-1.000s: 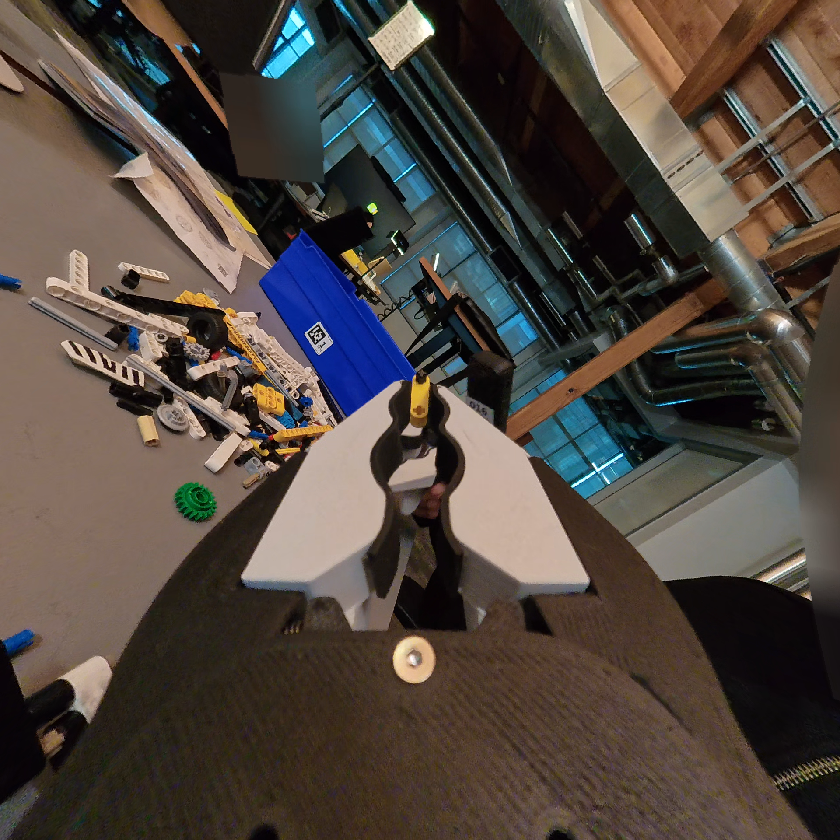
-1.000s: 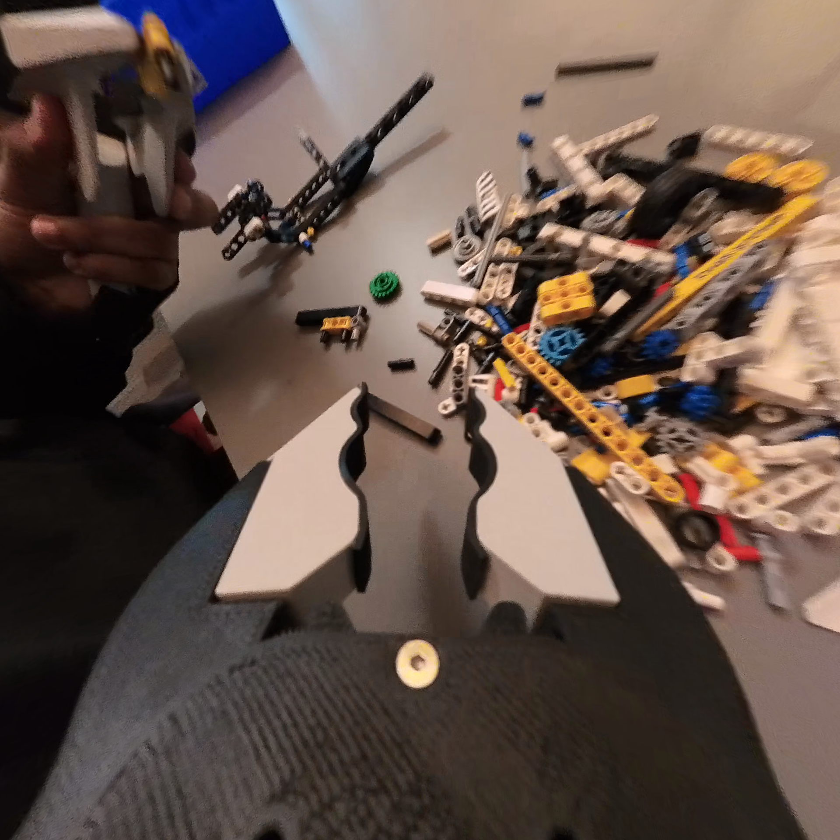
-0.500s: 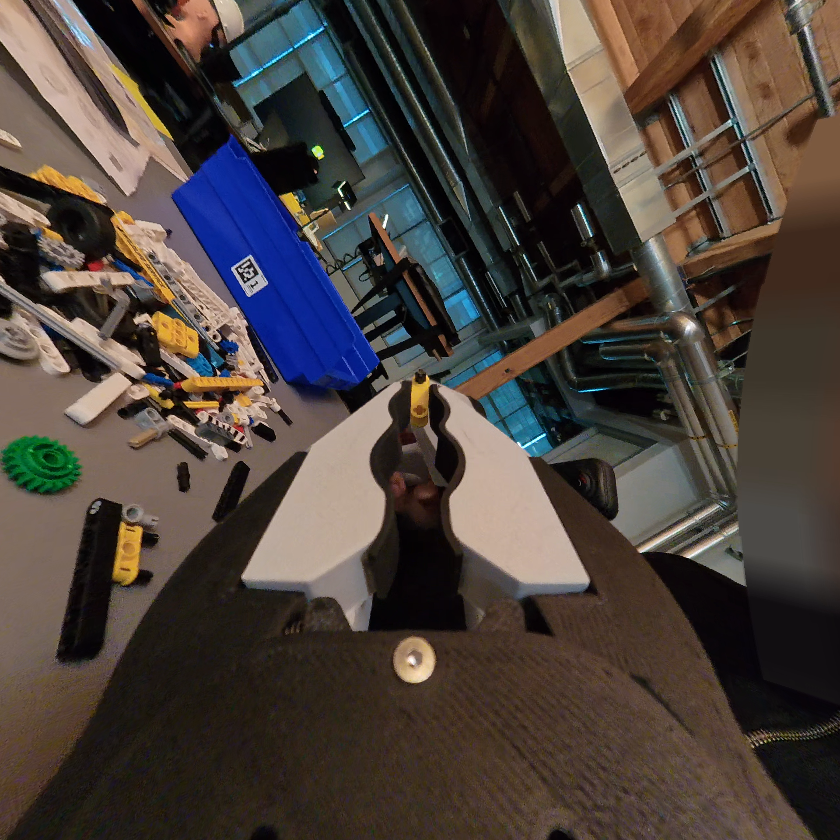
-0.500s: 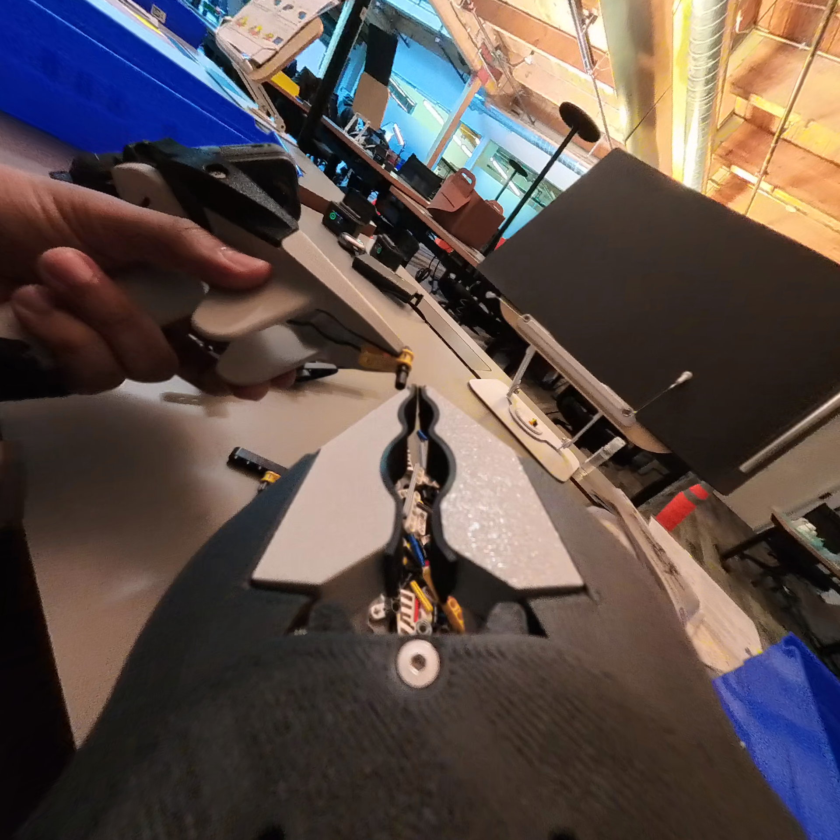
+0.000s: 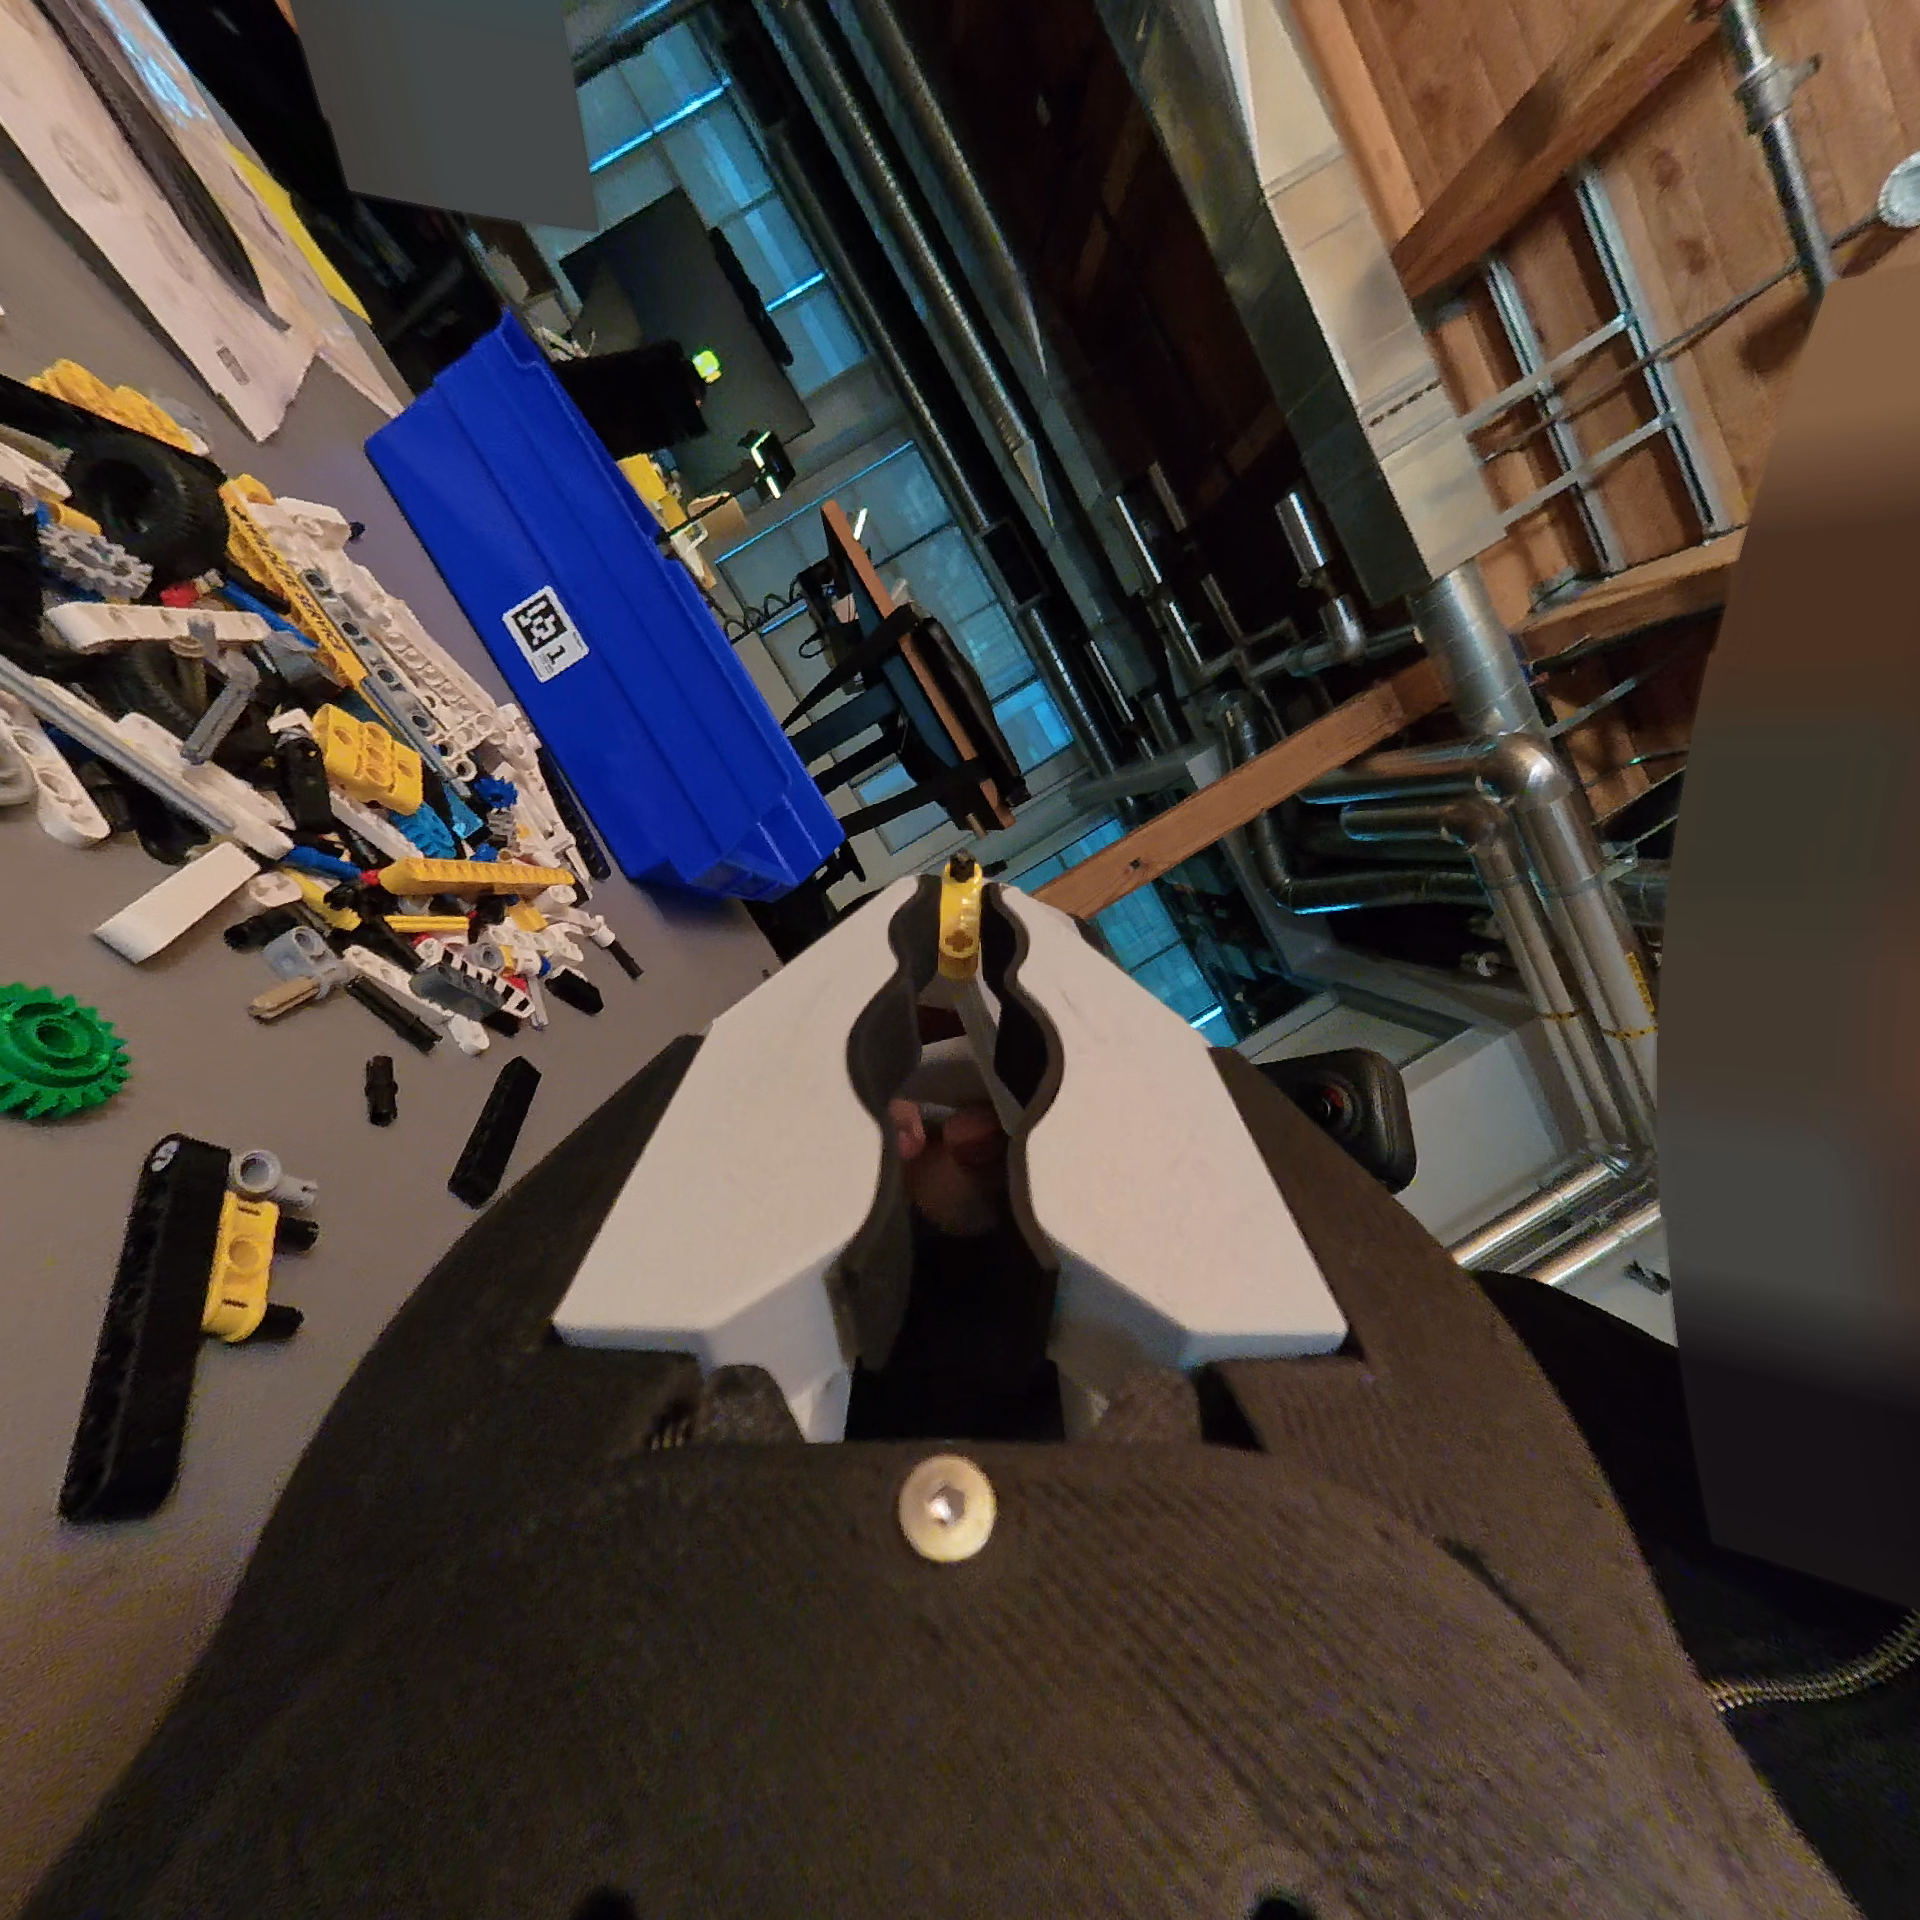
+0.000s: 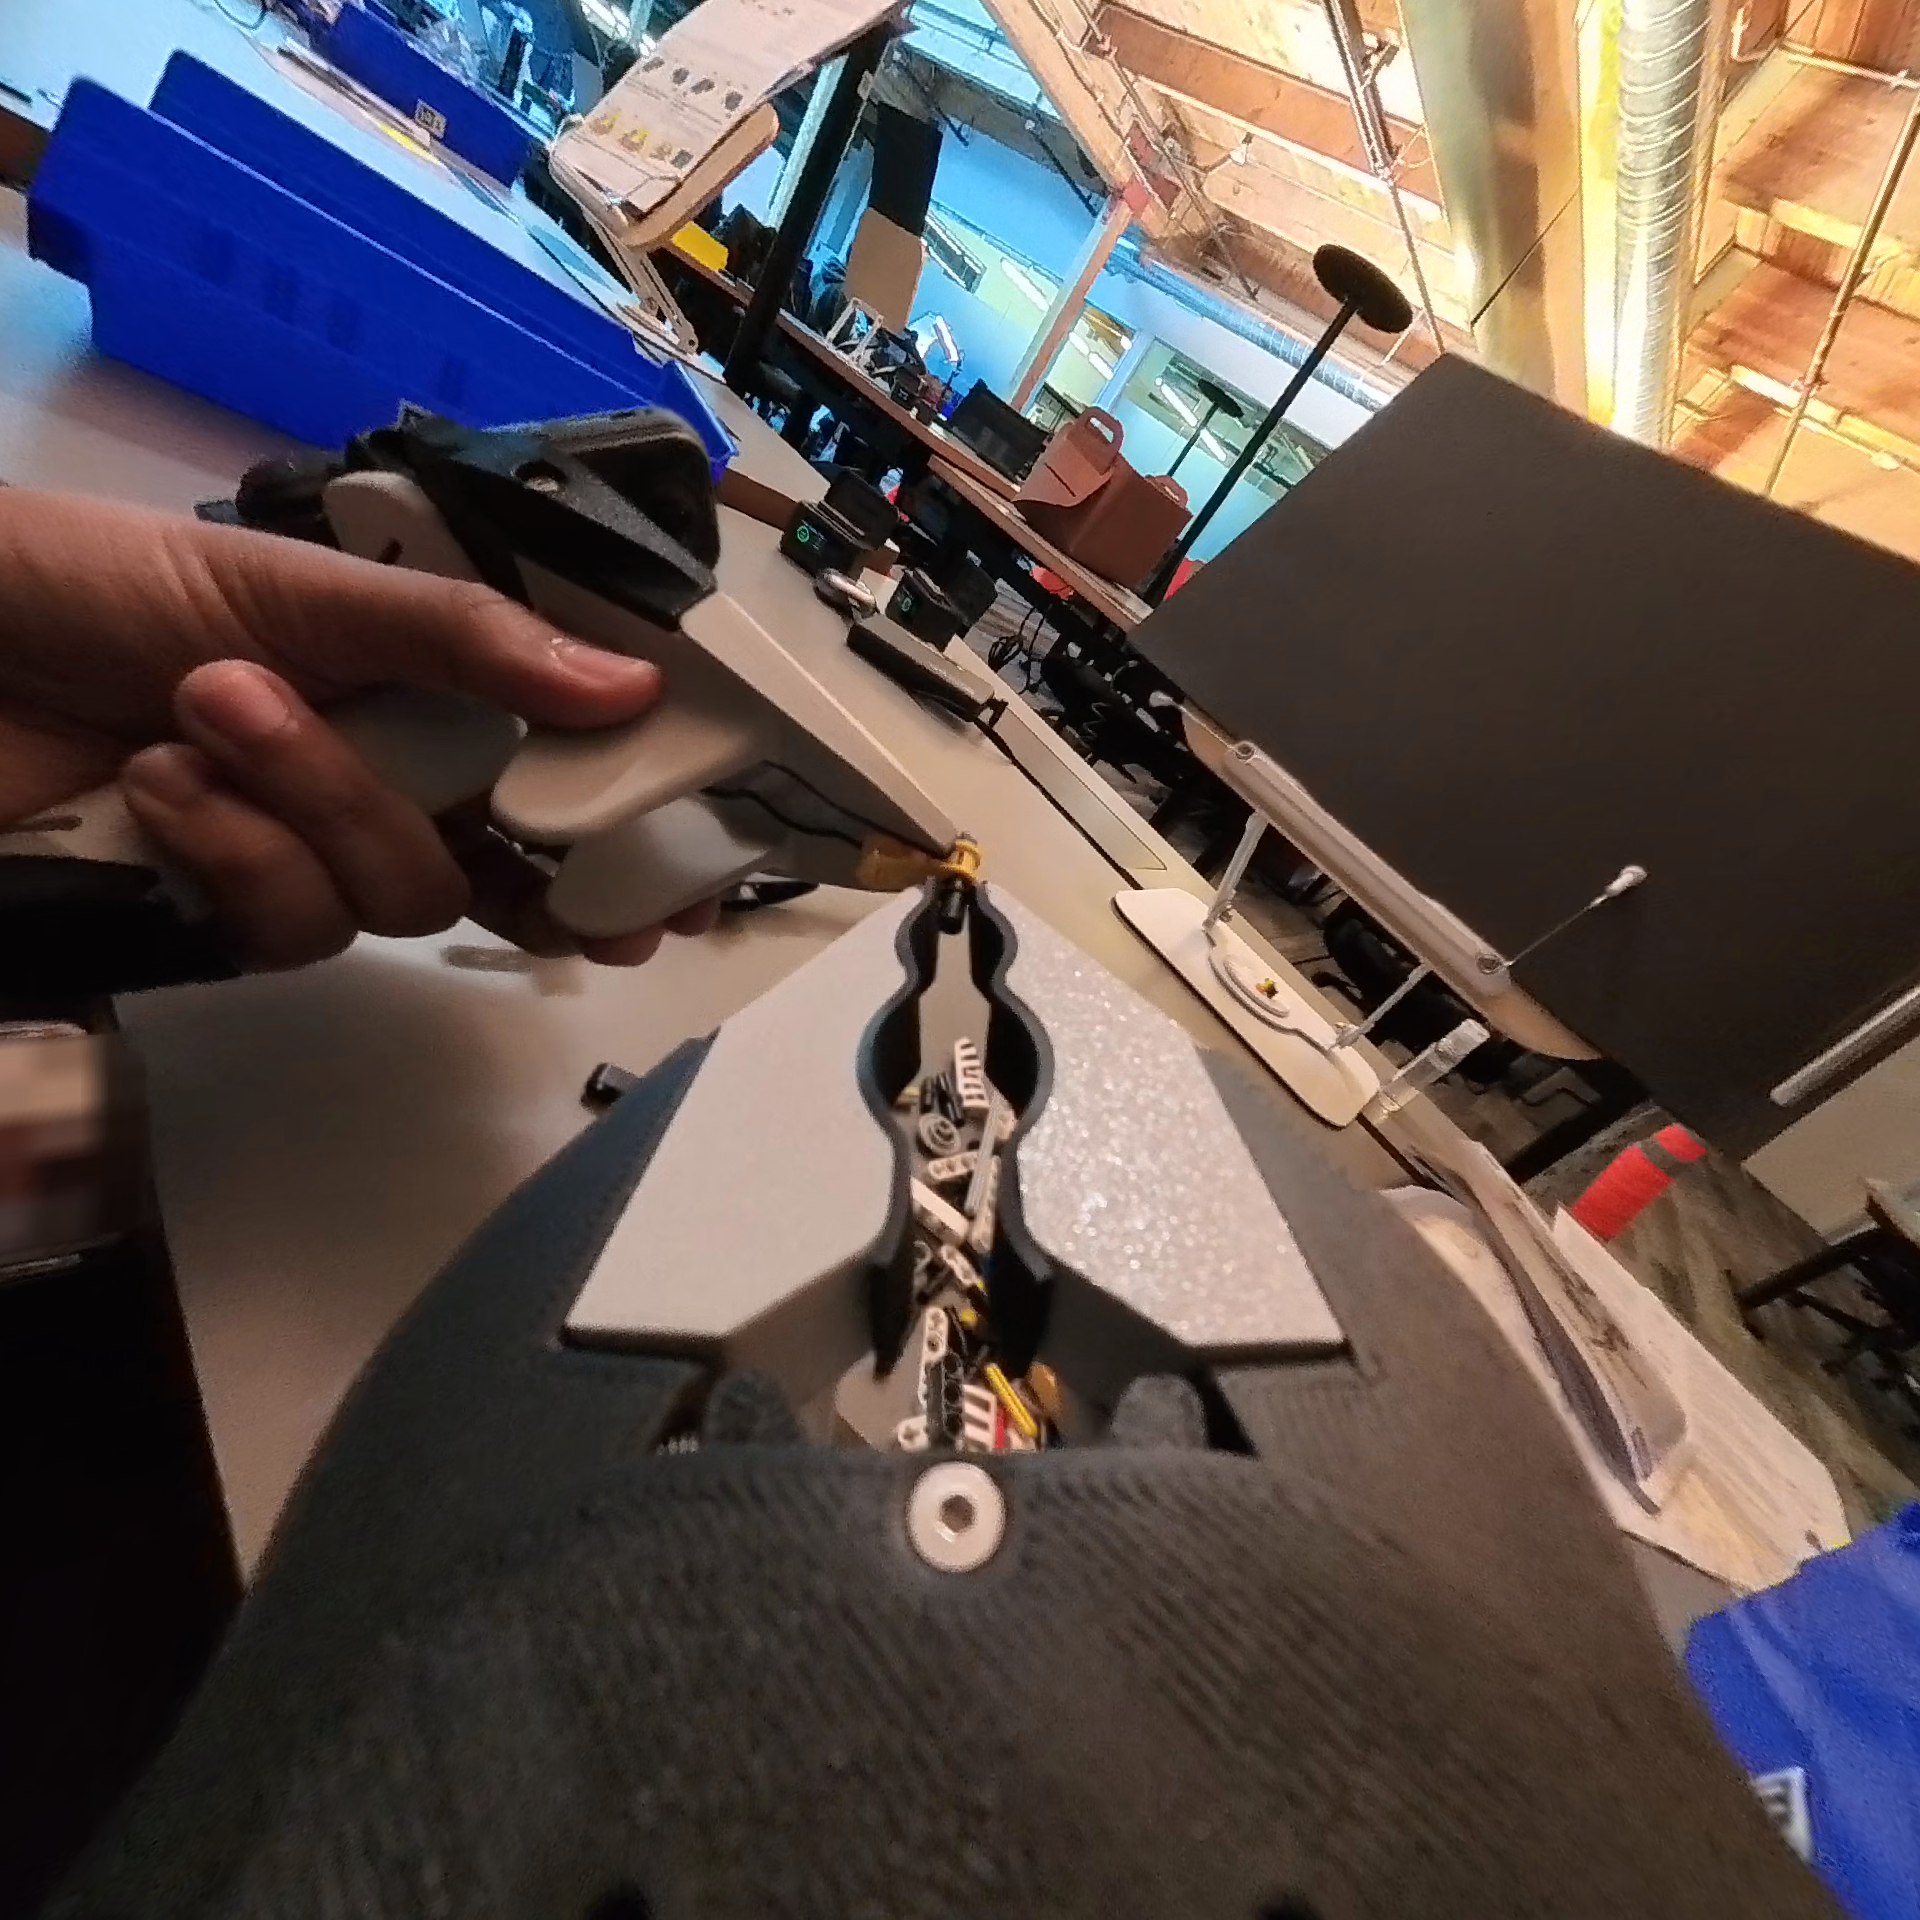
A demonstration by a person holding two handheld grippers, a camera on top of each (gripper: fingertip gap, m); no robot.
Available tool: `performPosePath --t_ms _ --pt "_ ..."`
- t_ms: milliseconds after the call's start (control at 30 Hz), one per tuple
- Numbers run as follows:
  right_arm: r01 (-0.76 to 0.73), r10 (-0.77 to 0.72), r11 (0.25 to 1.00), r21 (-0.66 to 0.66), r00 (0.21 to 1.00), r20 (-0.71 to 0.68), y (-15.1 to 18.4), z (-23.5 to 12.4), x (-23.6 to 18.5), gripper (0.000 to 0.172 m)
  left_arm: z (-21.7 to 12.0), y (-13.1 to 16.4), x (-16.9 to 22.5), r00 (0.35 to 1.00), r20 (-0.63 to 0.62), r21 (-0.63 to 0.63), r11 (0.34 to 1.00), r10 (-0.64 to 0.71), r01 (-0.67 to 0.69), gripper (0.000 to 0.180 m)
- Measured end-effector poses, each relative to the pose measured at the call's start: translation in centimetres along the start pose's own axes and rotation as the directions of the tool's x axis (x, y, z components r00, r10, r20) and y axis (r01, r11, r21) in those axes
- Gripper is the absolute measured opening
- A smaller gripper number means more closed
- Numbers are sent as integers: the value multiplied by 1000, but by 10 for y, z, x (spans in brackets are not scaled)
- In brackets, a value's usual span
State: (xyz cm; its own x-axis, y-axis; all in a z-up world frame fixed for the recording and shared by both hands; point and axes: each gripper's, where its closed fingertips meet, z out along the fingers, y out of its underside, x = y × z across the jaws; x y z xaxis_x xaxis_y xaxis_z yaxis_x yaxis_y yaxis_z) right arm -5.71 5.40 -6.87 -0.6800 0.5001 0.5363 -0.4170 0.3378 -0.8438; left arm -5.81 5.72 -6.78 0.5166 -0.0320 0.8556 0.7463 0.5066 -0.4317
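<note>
With the left gripper (image 5: 961,902) pinching a yellow connector (image 5: 958,920) and the right gripper (image 6: 951,906) pinching a black pin (image 6: 947,902) just under that connector, any misalignment could pop either piece loose.

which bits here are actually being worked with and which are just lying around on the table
In hand:
- left gripper, shut on a yellow connector
- right gripper, shut on a small black pin at that connector's end

Lying about:
- pile of loose building parts
- green gear
- black beam with a yellow piece
- blue bin
- printed sheets
</note>
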Motion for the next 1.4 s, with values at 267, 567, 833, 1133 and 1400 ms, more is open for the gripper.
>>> performPosePath --t_ms 267,567,833,1133,1400 --pt "-53 53 999 -6 999 8 -6 0 3 3 1 -7 6 999 9 90 995 -35 34 3" --pt "-173 174 985 18 981 -86 -14 -12 32 2 -51 -85 12 962 171 340 904 211 -258 0" --pt "-214 212 975 -65 977 -37 3 0 19 2 5 9 -17 588 324 -350 671 741 -653 34" --pt "-182 184 978 -102 983 14 -5 1 5 3 3 3 -6 453 330 -364 555 828 -748 5" --pt "-232 220 962 -142 971 -98 3 6 12 2 6 -7 -15 389 407 -372 539 826 -756 6"
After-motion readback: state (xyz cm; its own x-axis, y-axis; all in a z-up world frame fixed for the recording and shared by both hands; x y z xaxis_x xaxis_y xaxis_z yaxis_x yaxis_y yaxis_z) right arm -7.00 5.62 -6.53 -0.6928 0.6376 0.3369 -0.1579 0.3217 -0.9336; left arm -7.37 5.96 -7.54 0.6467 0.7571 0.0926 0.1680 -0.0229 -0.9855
